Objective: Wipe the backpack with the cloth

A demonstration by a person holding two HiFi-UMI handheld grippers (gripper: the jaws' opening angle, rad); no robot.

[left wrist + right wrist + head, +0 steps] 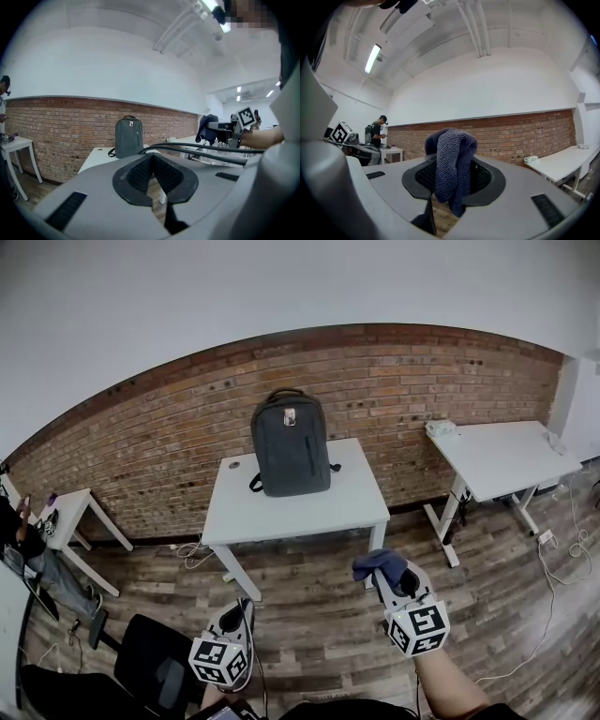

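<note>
Head view, backpack (291, 443): grey; stands upright at the back of the white table (309, 507), against the brick wall (141, 456)
Head view, right gripper (386, 576): in front of the white table, off its right corner, over the wood floor (328, 624); dark blue cloth (378, 563) bunched at its tip
Head view, left gripper (234, 610): in front of the white table, near its left leg
Left gripper view, left gripper (153, 157): jaws closed tip to tip, nothing between them; backpack (129, 137) upright on the white table (96, 157) ahead; cloth (206, 129) hangs right of that table
Right gripper view, right gripper (452, 143): jaws clamped on the cloth (452, 164), which folds over the top and hangs down between the pads; brick wall (511, 136) behind
</note>
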